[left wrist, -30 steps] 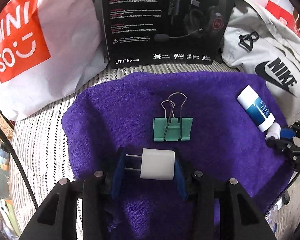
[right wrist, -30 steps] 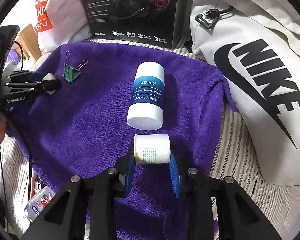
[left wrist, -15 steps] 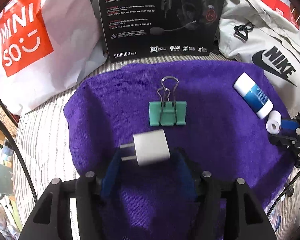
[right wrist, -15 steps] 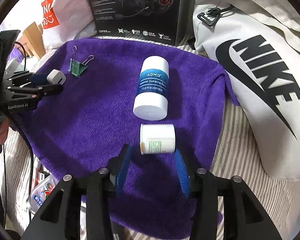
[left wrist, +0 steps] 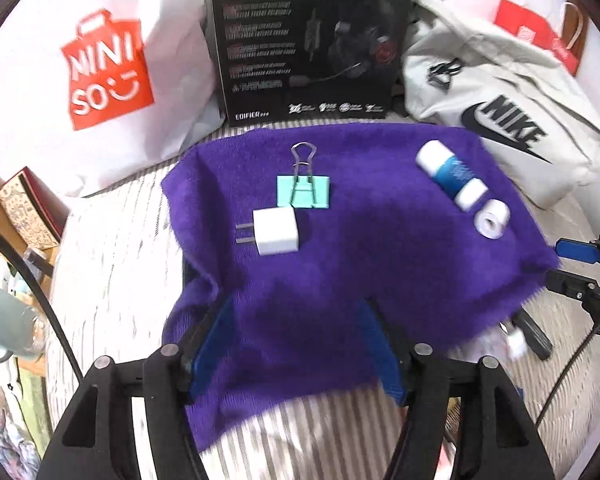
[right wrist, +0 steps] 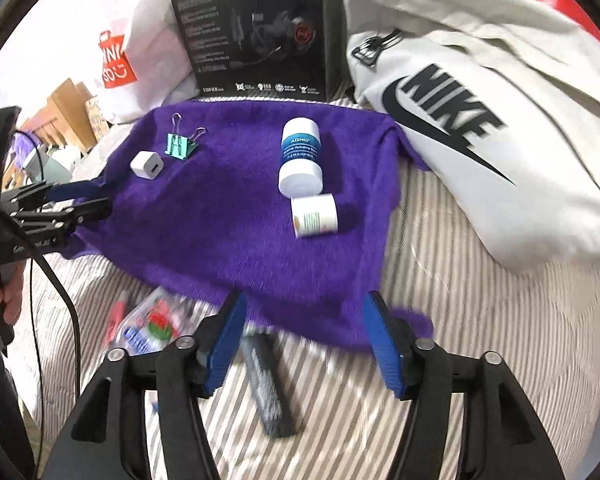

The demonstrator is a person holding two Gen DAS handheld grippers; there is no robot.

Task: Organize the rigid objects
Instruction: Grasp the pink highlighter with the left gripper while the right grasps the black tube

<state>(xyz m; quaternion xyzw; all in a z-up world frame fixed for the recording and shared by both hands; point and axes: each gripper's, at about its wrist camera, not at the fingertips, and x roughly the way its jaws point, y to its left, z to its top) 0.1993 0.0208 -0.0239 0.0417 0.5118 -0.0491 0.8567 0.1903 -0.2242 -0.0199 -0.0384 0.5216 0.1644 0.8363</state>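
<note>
A purple towel (left wrist: 340, 264) (right wrist: 228, 216) lies on the striped bed. On it rest a white plug adapter (left wrist: 275, 231) (right wrist: 147, 165), a green binder clip (left wrist: 303, 192) (right wrist: 180, 145), a blue-and-white bottle (left wrist: 450, 175) (right wrist: 301, 158) and a small white jar (left wrist: 492, 219) (right wrist: 314, 215) on its side. My left gripper (left wrist: 296, 344) (right wrist: 85, 198) is open and empty, drawn back over the towel's near edge. My right gripper (right wrist: 303, 340) (left wrist: 568, 266) is open and empty too, well short of the jar.
A black headset box (left wrist: 312, 36), a white shopping bag (left wrist: 88, 72) and a grey Nike bag (right wrist: 480, 128) stand behind the towel. A dark flat object (right wrist: 268, 388) and a plastic packet (right wrist: 148, 326) lie on the bed near my right gripper. A hand (right wrist: 4, 292) holds the left gripper.
Both grippers opened, let go of the plug adapter and the small jar, and pulled back toward the near edge of the towel. Both things now lie free on it.
</note>
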